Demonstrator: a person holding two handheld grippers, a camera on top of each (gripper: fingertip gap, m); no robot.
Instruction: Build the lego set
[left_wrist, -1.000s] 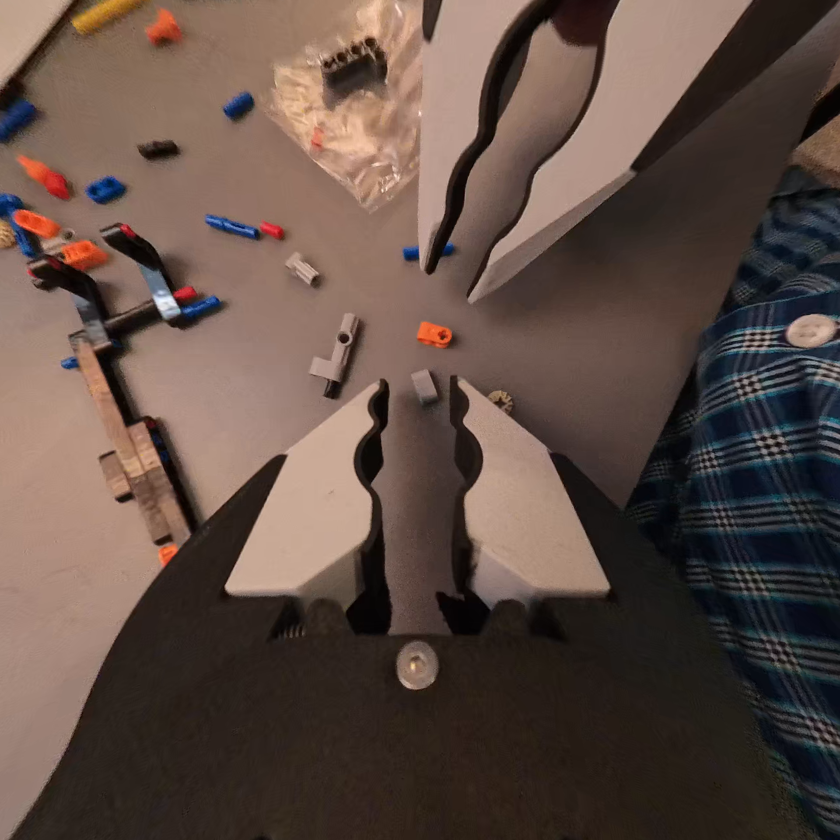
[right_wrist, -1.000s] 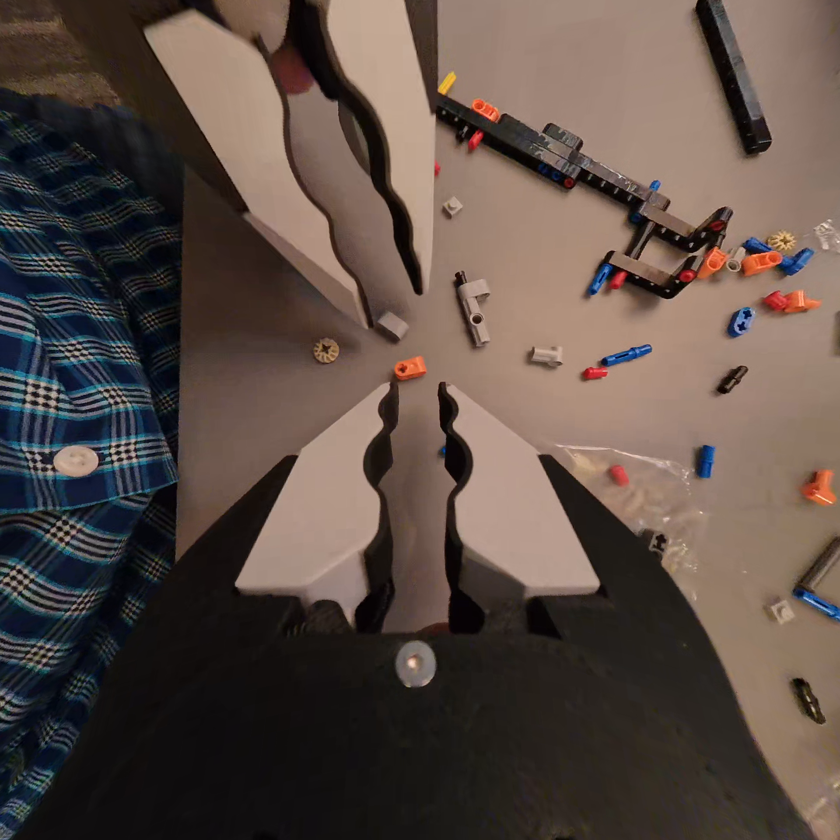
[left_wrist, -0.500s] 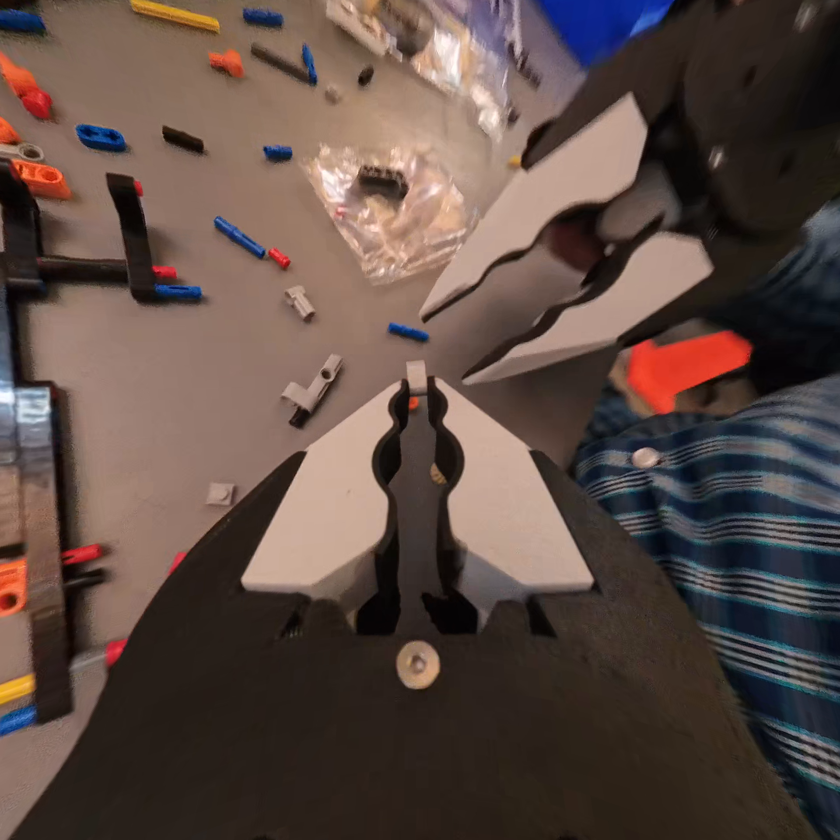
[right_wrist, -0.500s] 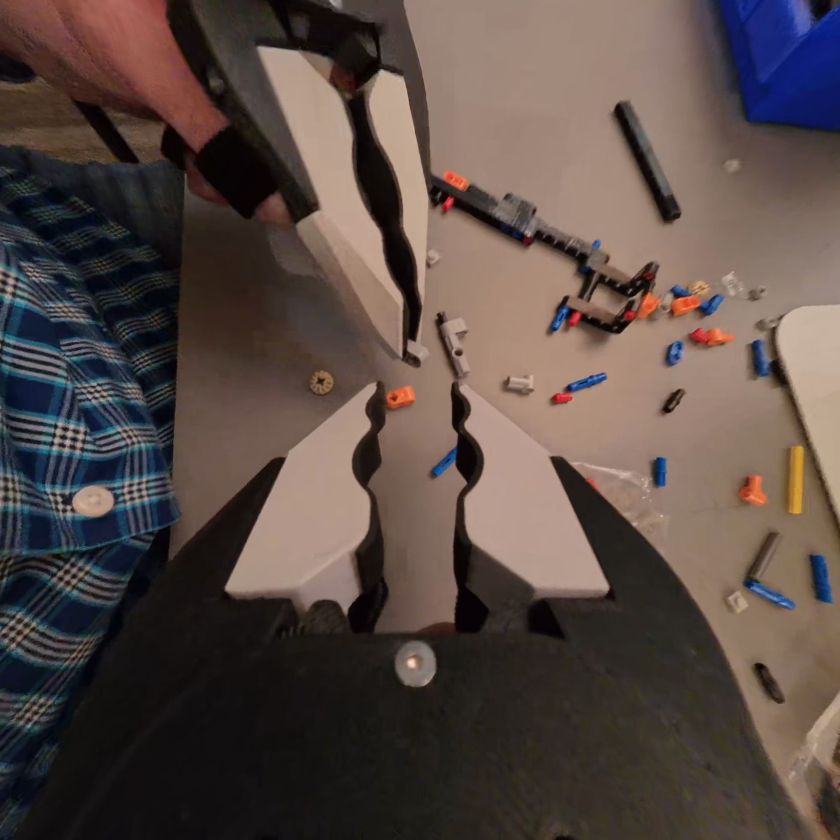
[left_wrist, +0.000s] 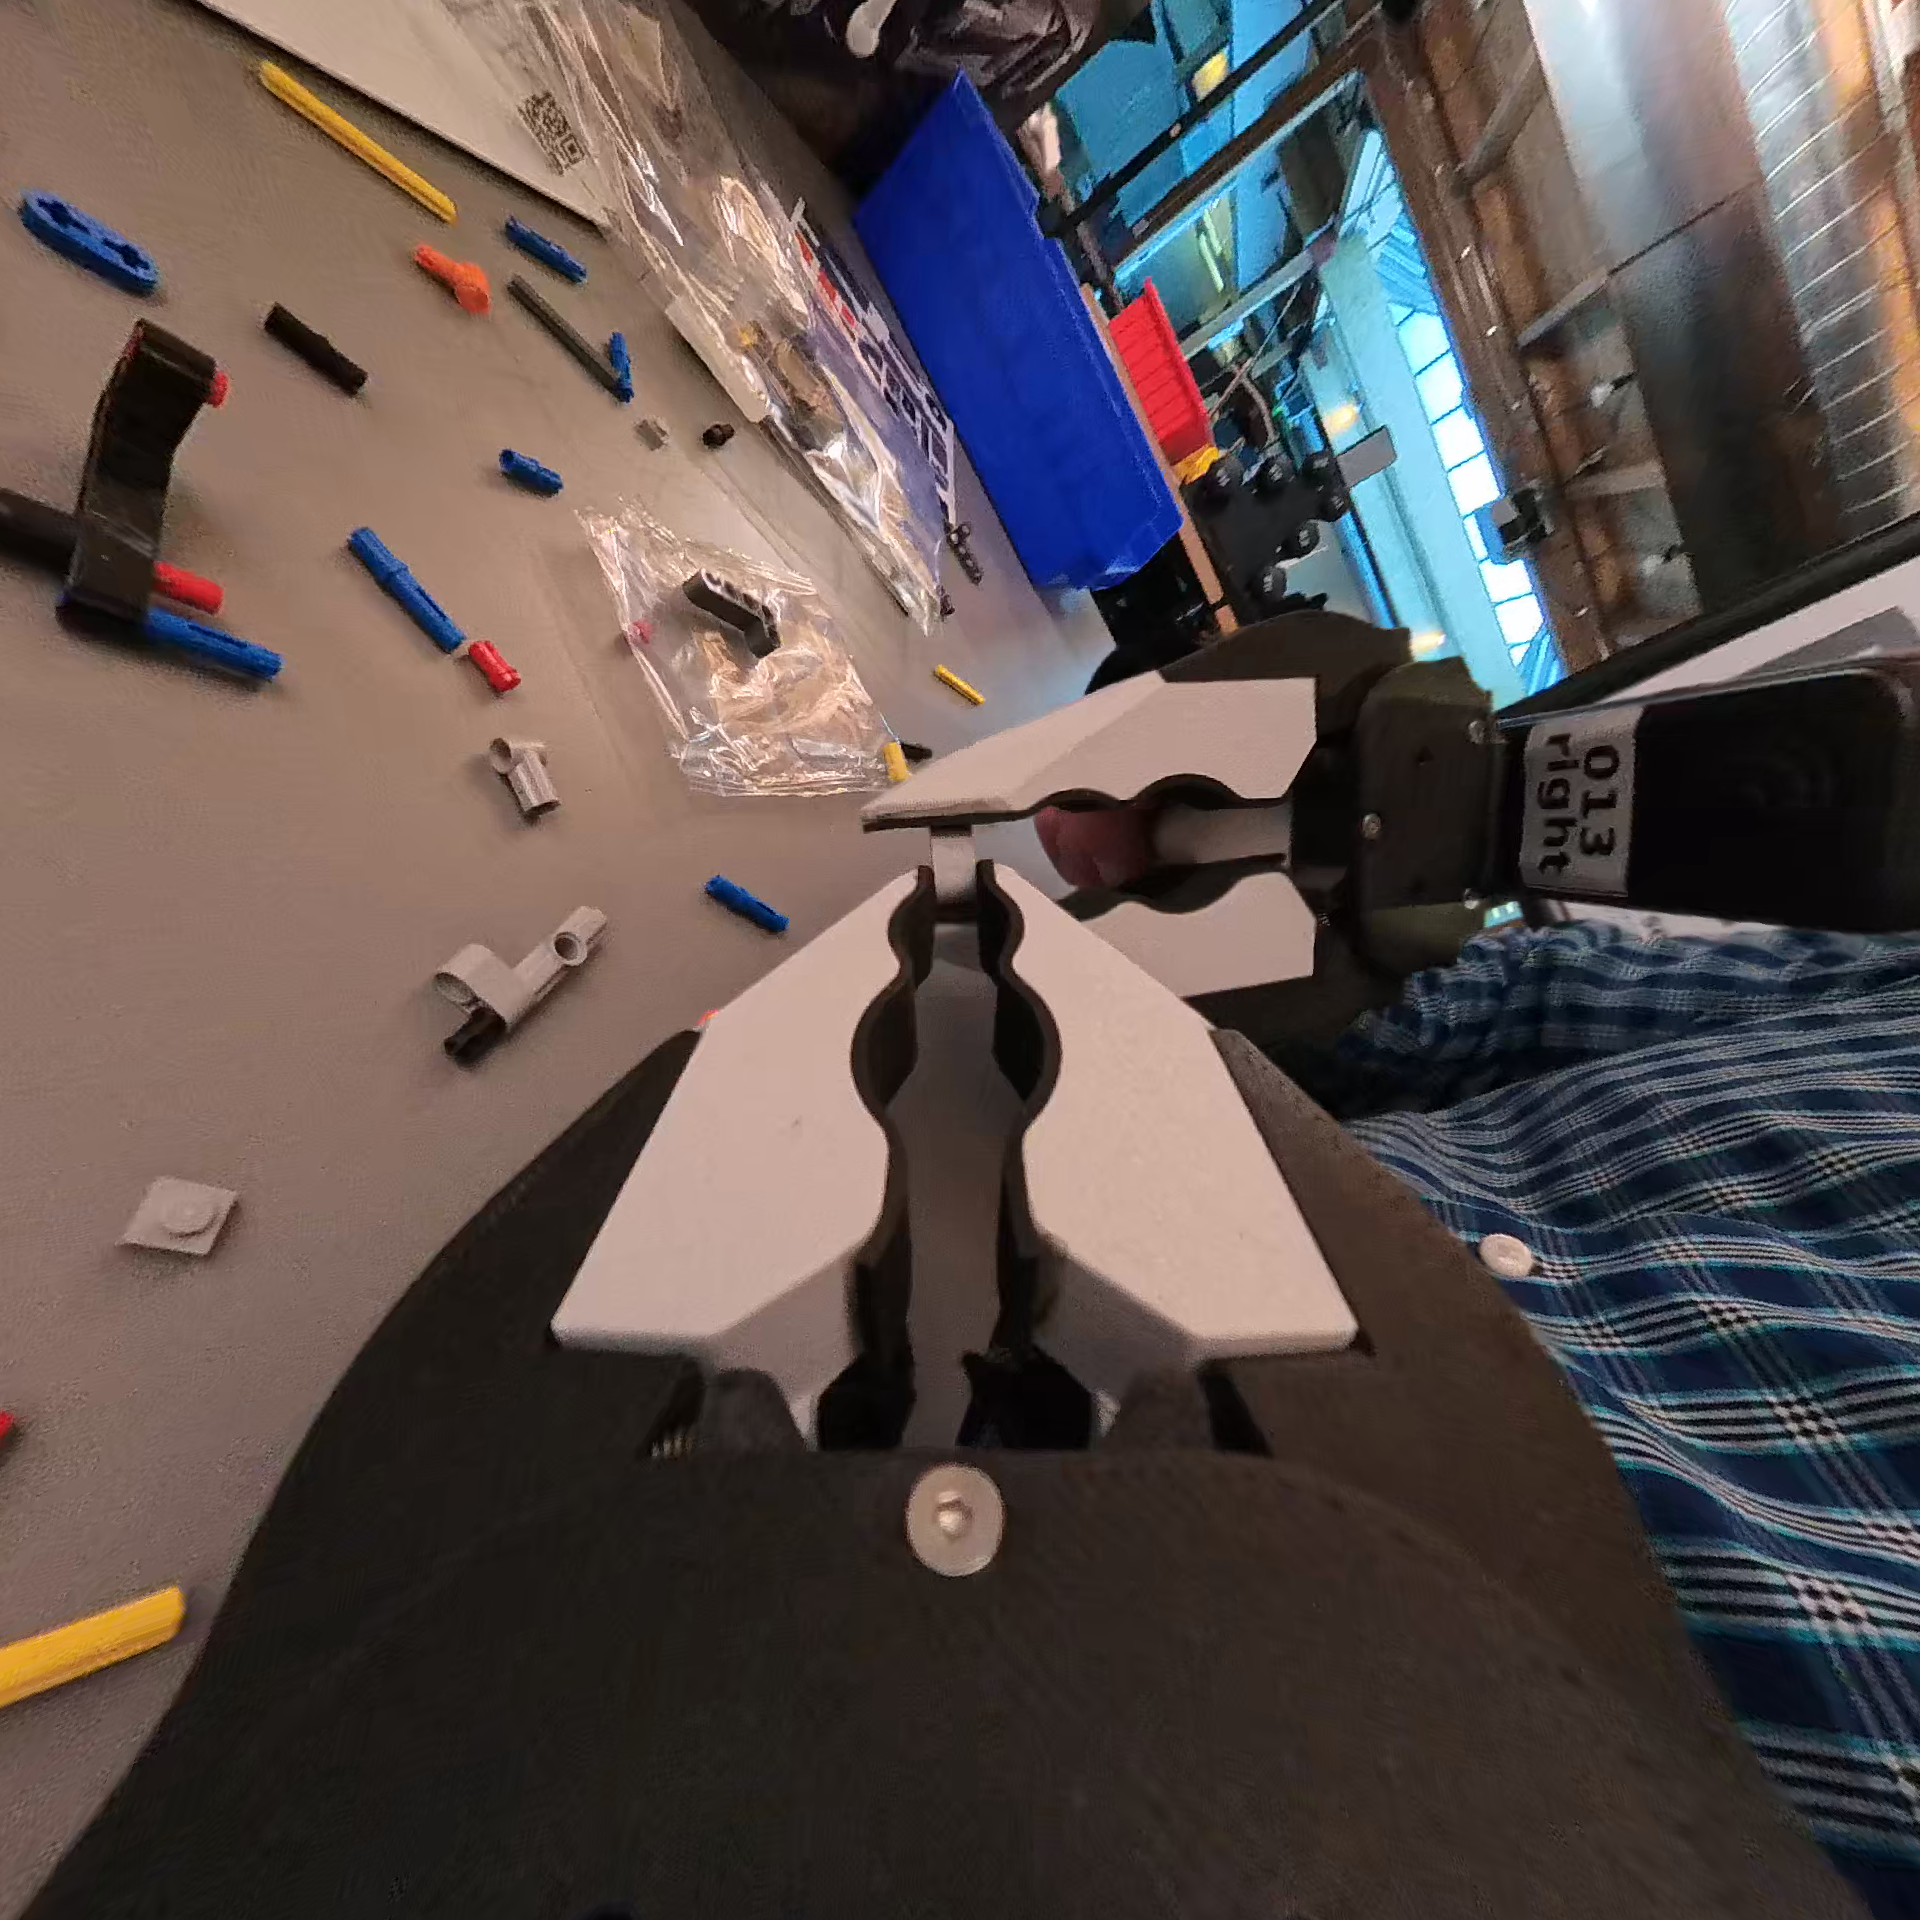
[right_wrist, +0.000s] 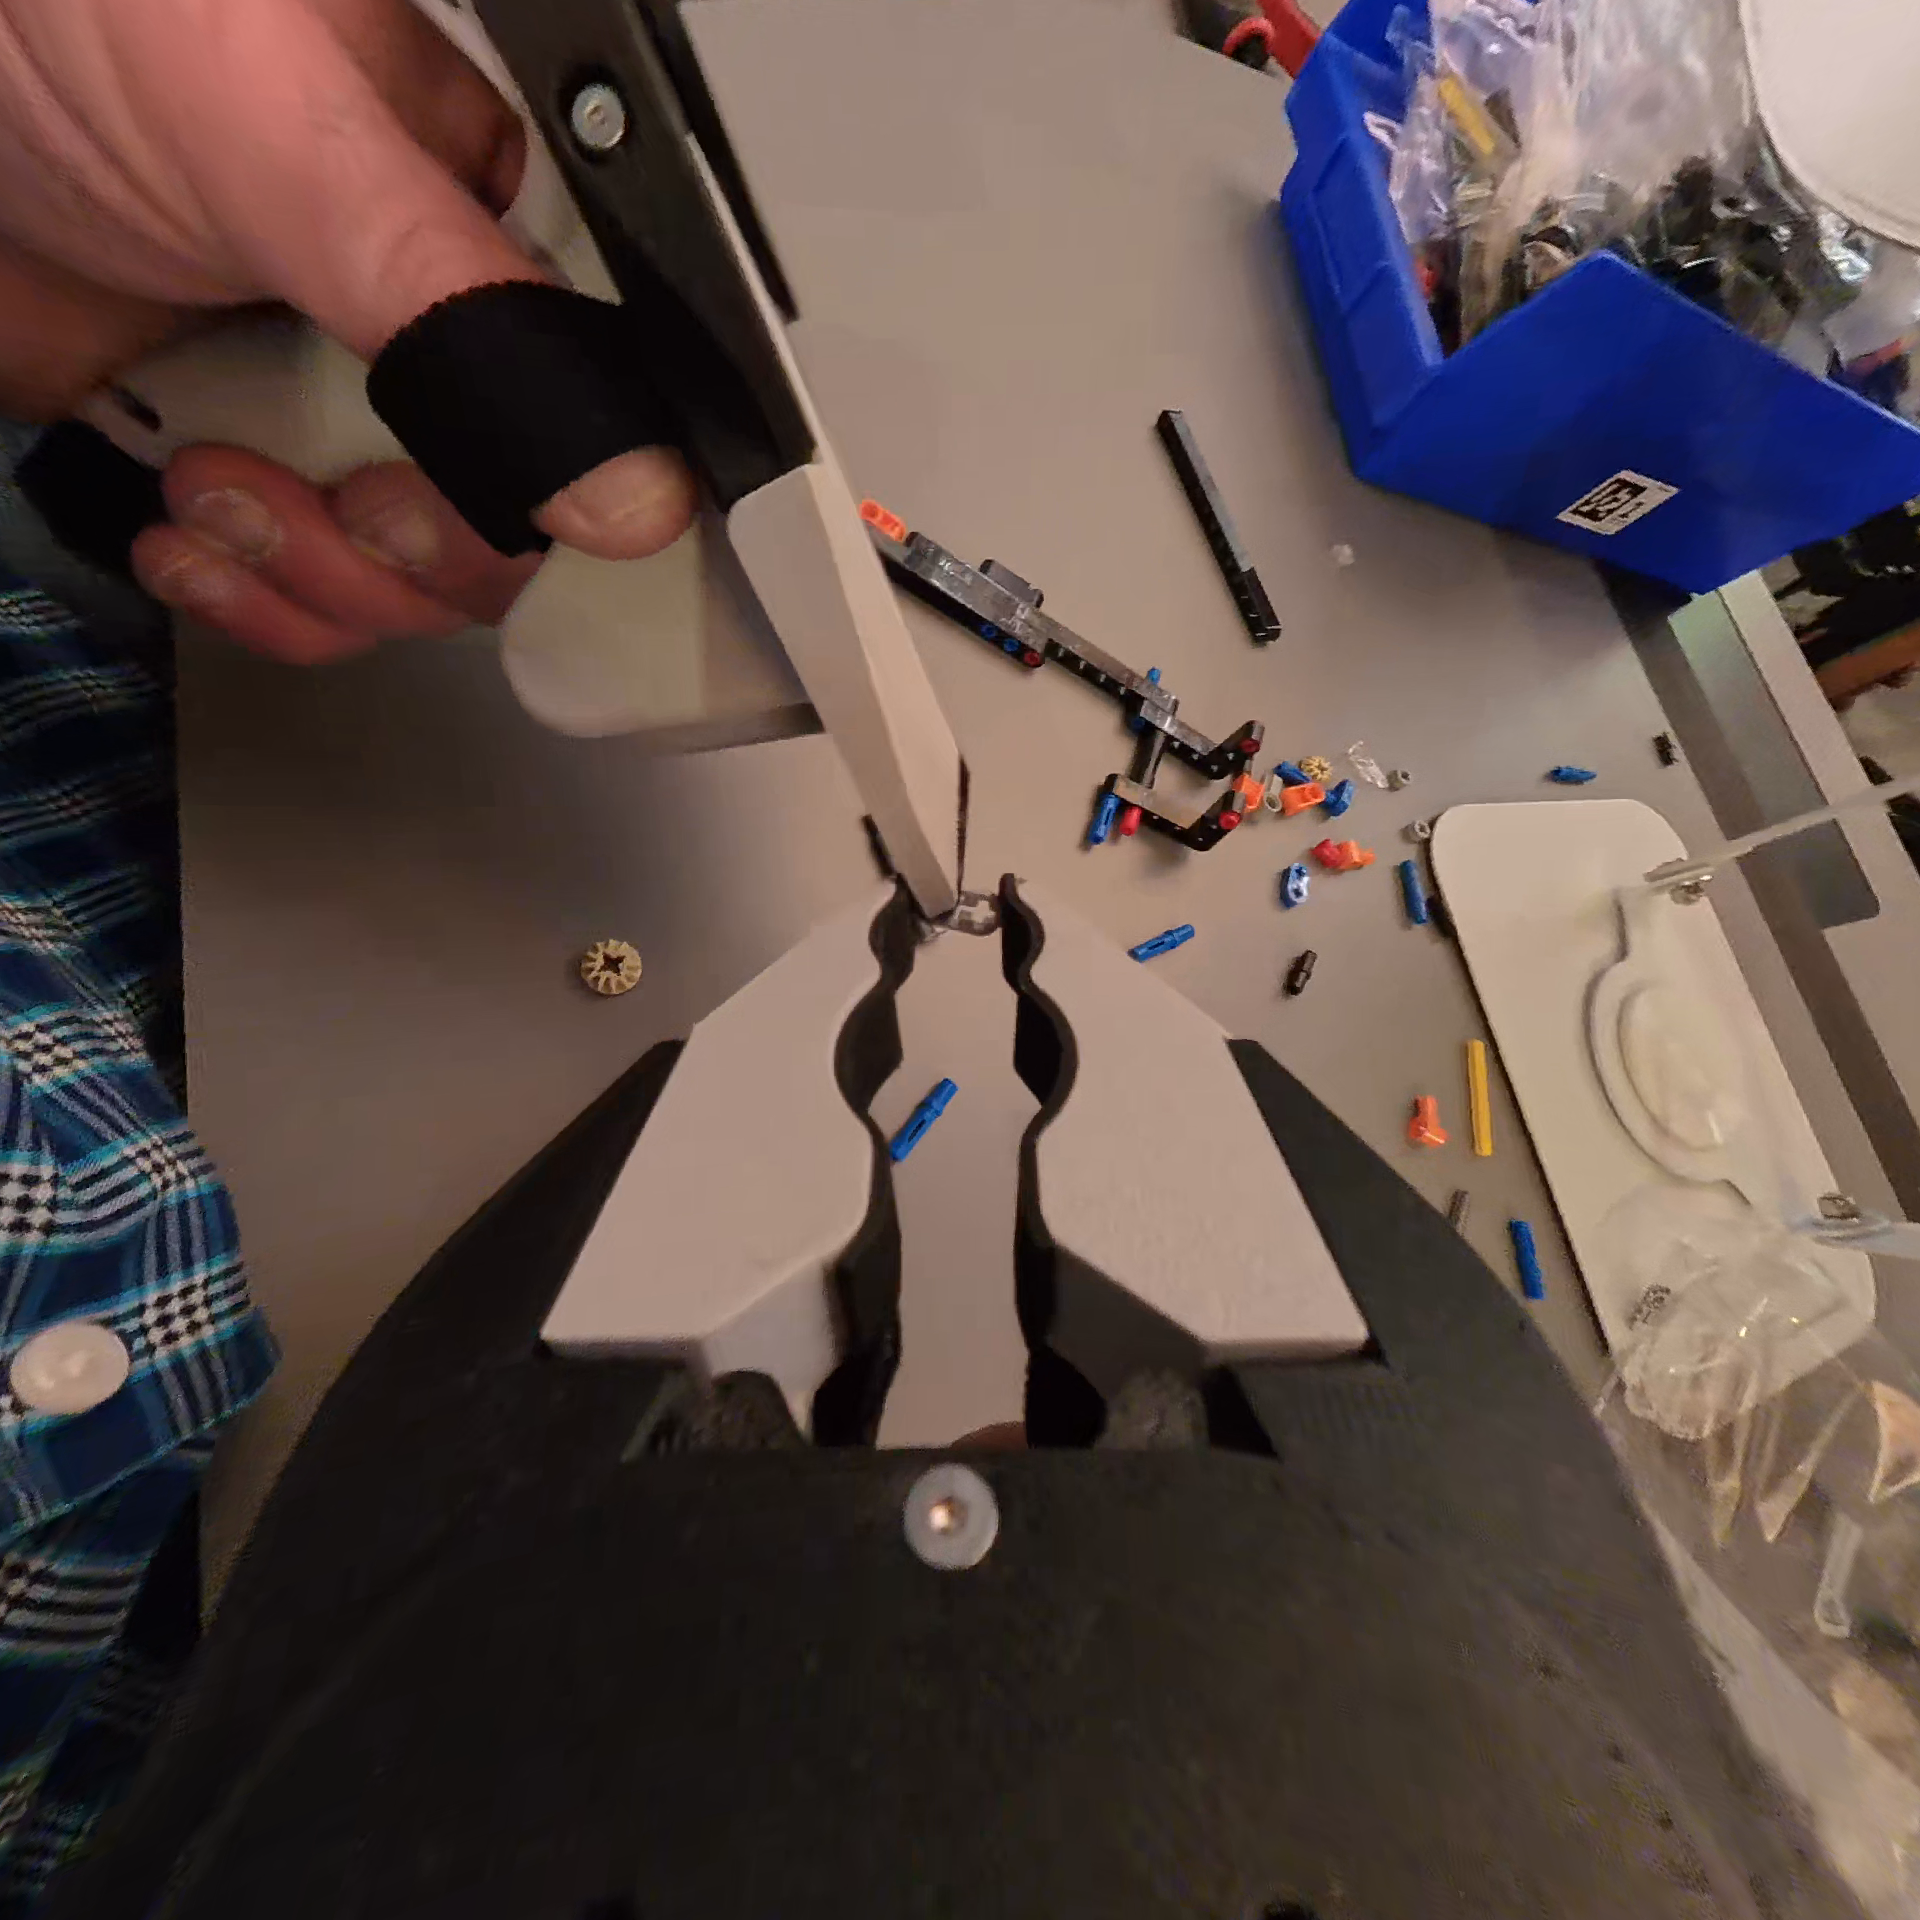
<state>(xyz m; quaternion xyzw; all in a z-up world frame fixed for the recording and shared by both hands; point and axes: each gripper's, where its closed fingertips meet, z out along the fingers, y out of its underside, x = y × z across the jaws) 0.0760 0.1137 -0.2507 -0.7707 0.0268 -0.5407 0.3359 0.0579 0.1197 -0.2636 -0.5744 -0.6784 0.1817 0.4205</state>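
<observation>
Left hand-held gripper (left_wrist: 954, 883): my tips pinch the small grey piece (left_wrist: 951, 858), raised above the worktop (left_wrist: 260, 935).
Right hand-held gripper (right_wrist: 961, 902): narrowly parted, tips beside that piece, not clamping.
Black assembly (right_wrist: 1132, 707): beyond the piece, on the worktop.

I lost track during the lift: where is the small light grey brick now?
Off the table, the small light grey brick is pinched at the left gripper's tips, meeting the right gripper.

White printed label (left_wrist: 1574, 808) on the right claw's black body; coded stickers on blue bin (right_wrist: 1616, 503) and paper sheet (left_wrist: 554, 133).
</observation>
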